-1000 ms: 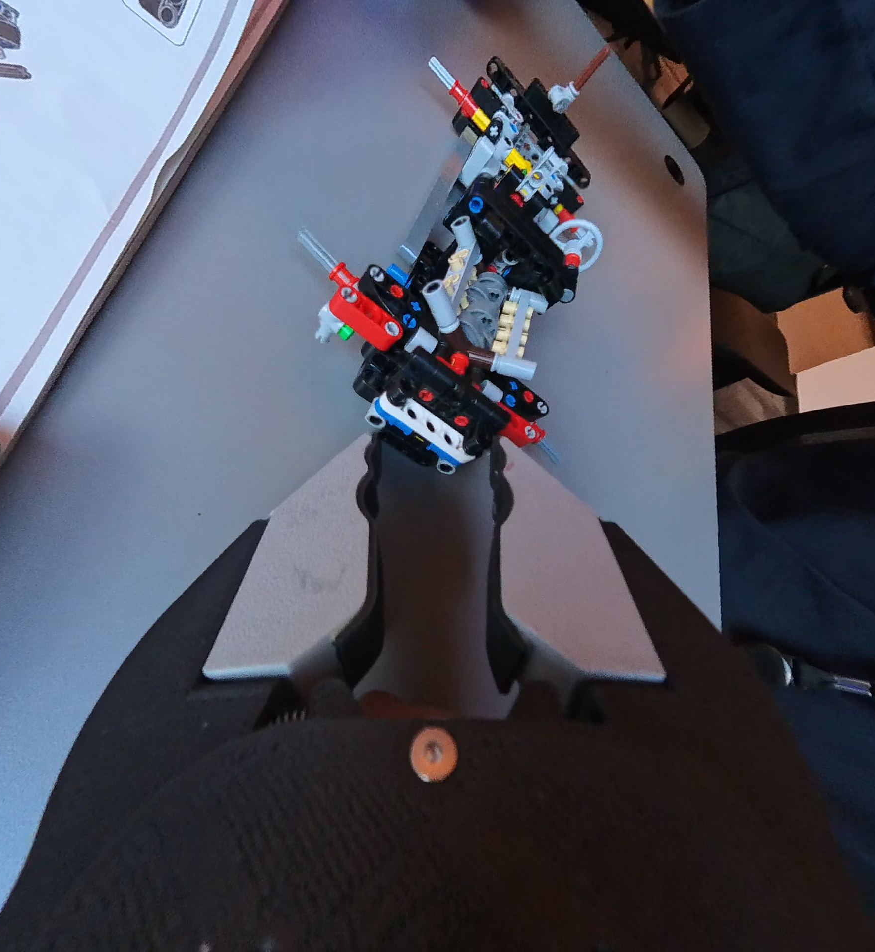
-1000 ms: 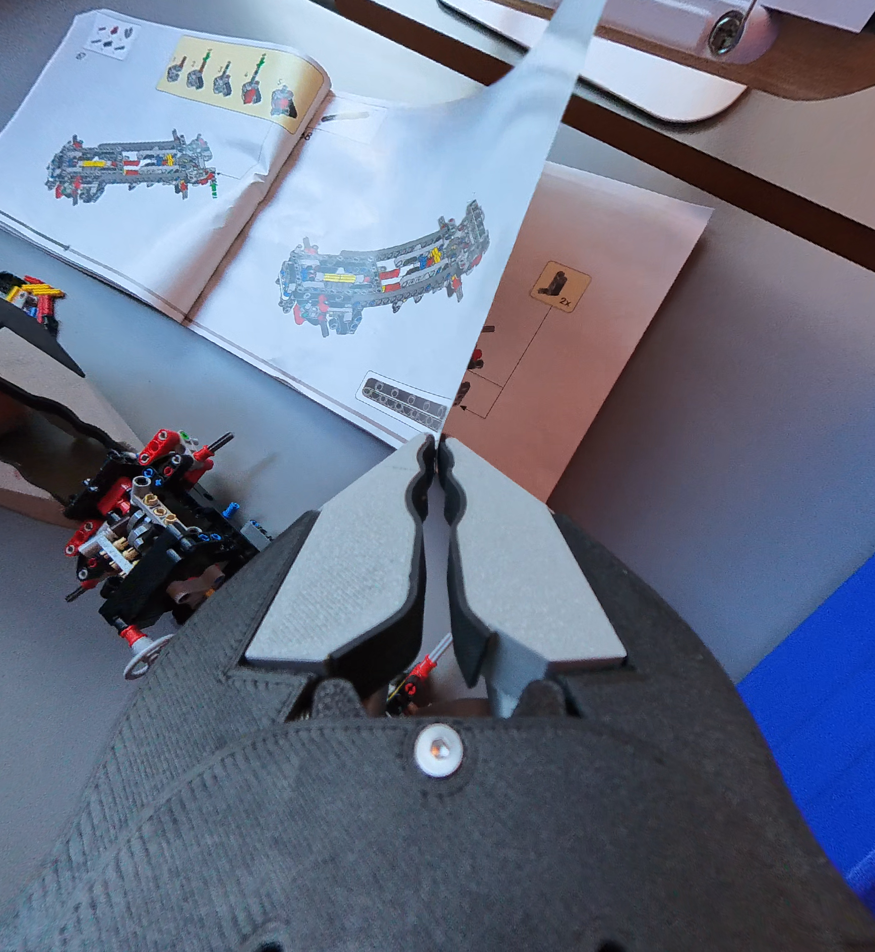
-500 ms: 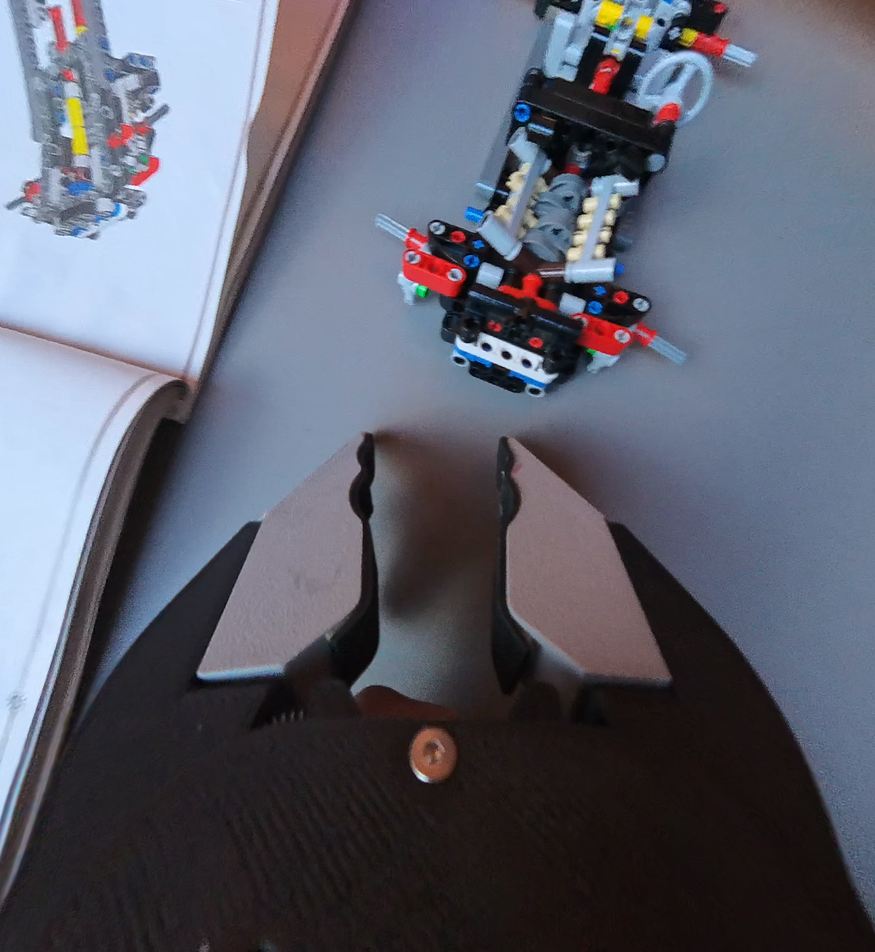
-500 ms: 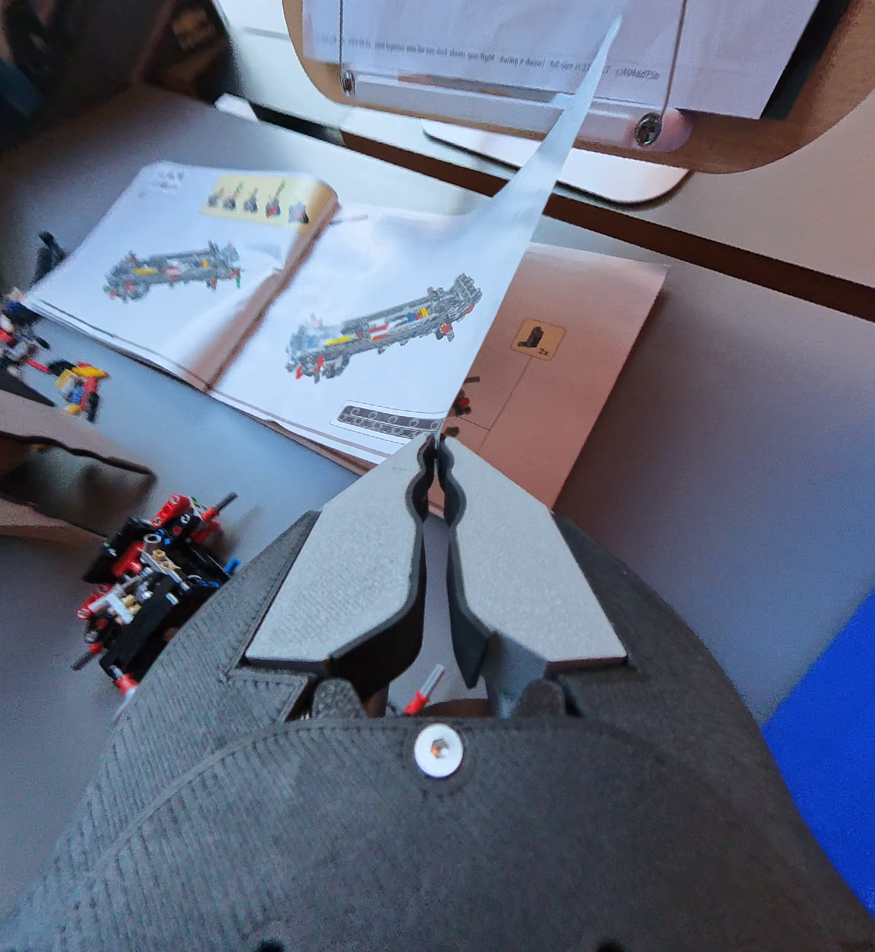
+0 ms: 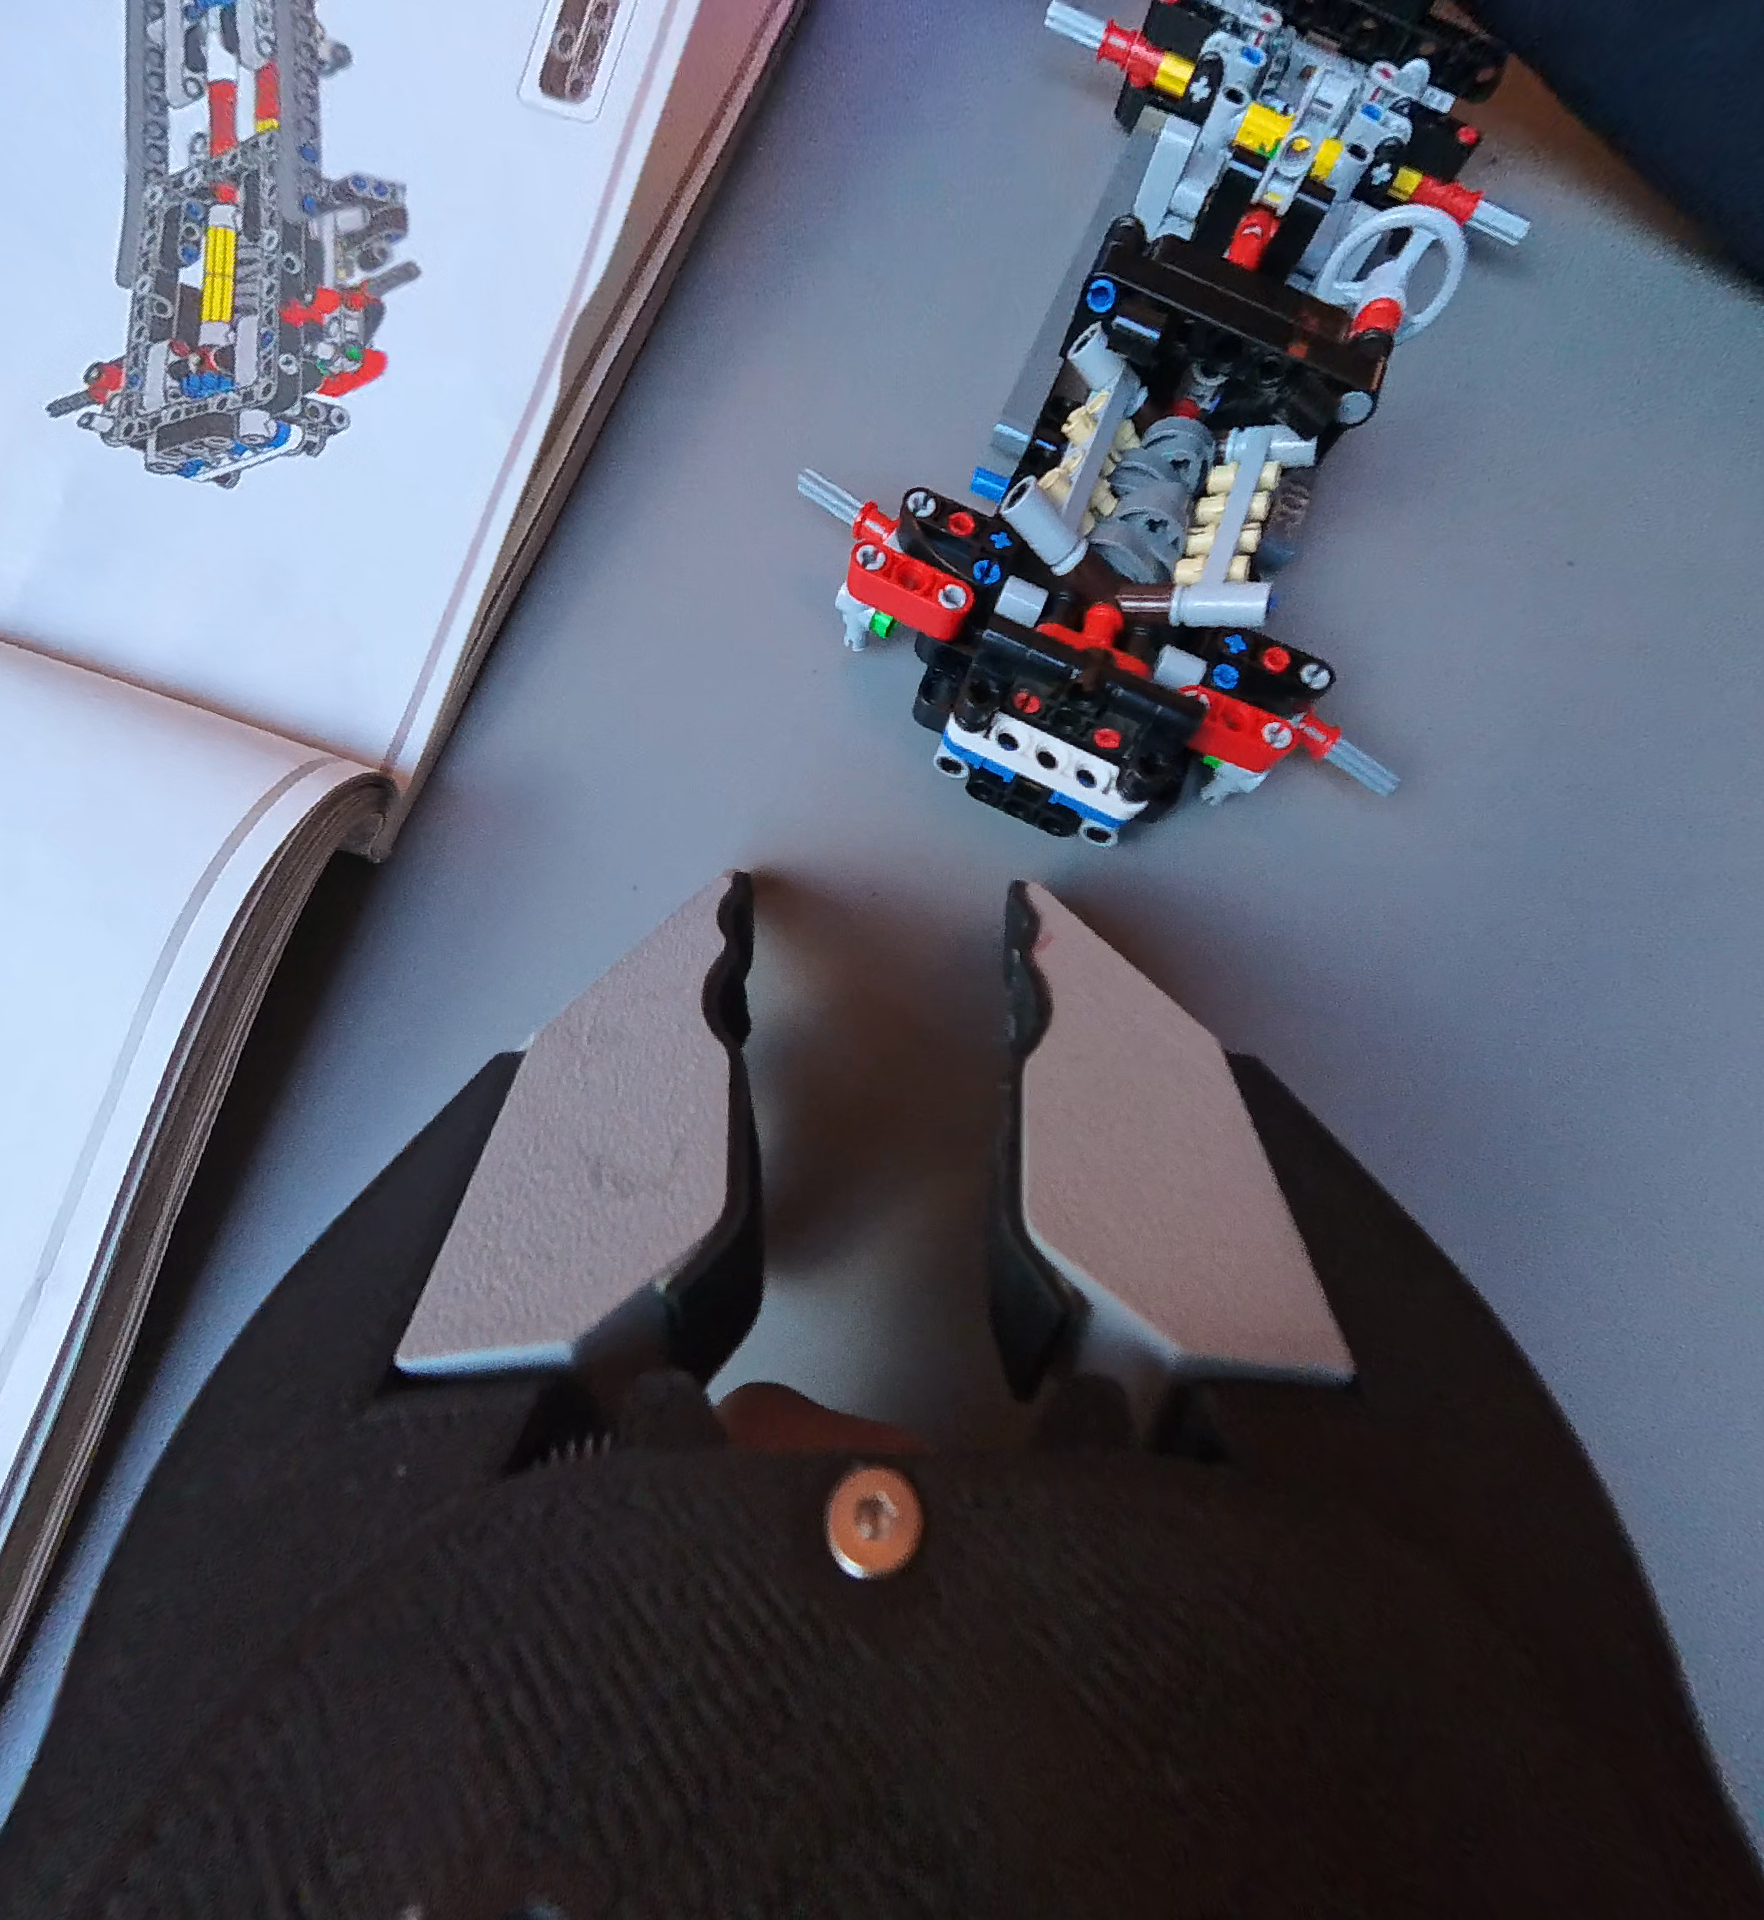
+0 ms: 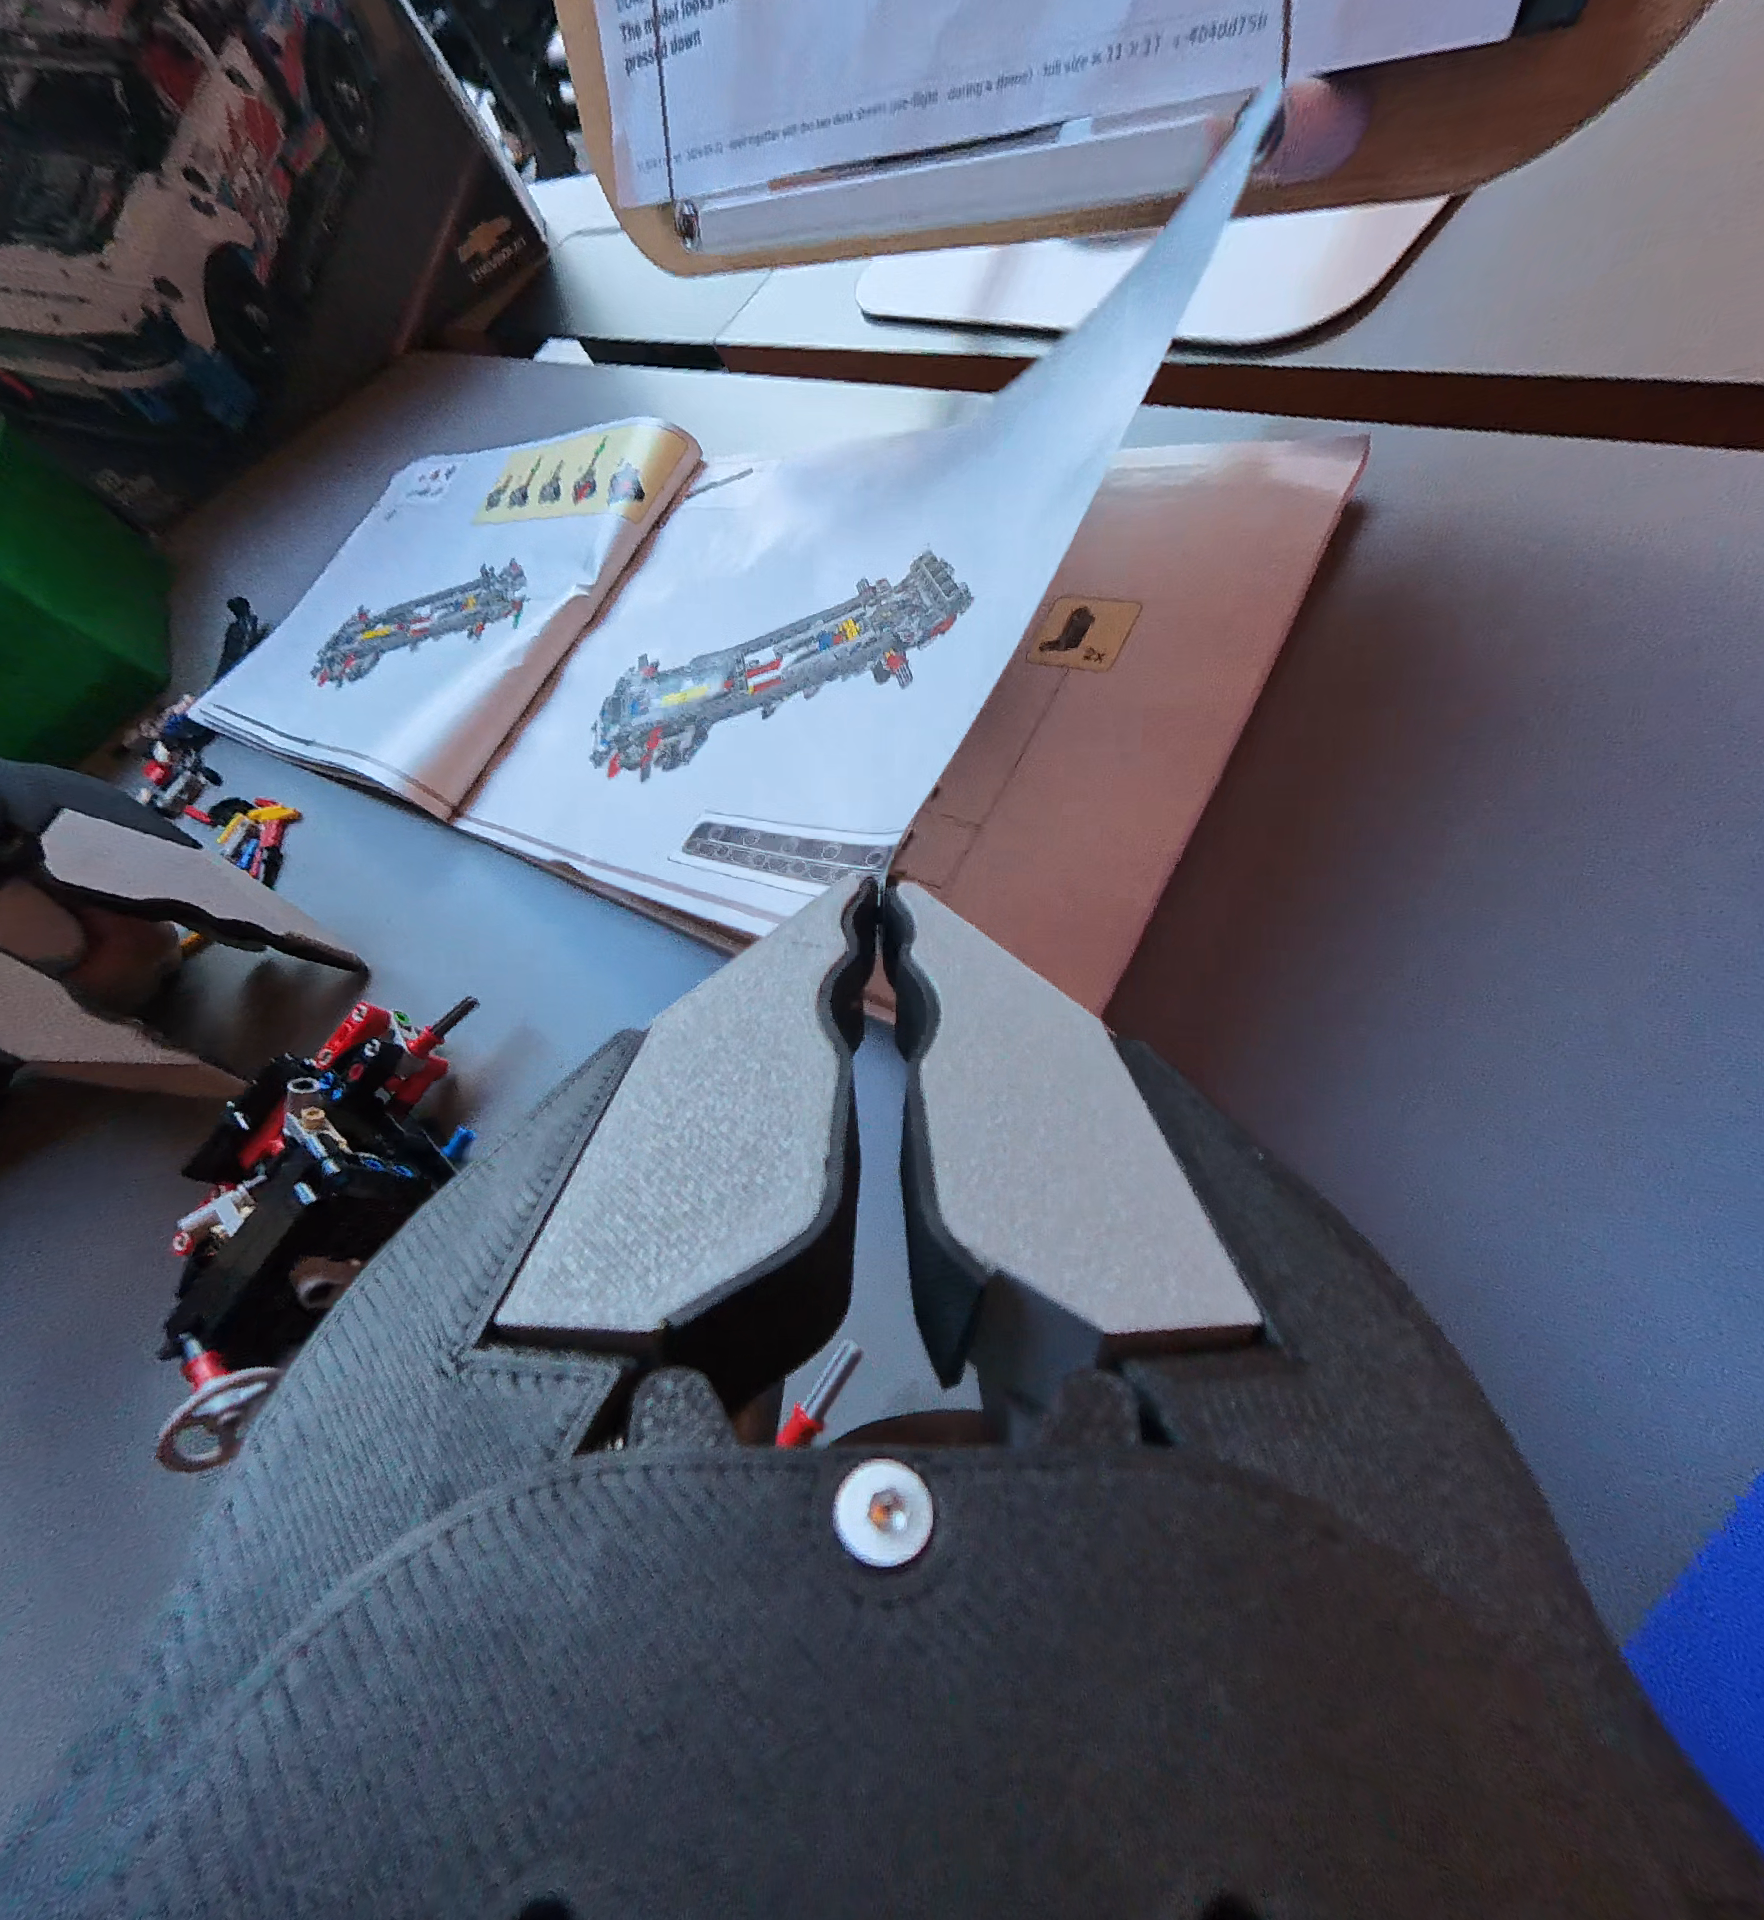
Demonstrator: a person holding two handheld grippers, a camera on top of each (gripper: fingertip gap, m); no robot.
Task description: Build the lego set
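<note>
Left claw [image 5: 878,894]: apart, empty, near the black-and-red brick-built chassis [image 5: 1158,499] on the grey worktop [image 5: 1480,987]
Right claw [image 6: 878,899]: clamped on a white paper booklet page [image 6: 1013,499]; best lifted gently to avoid tearing

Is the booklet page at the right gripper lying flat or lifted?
Lifted: the page rises off the open booklet, its corner pinched between the right gripper's closed fingertips.

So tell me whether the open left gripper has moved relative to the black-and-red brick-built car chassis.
Yes. The left gripper has backed away from the chassis, leaving bare grey table between them.
</note>
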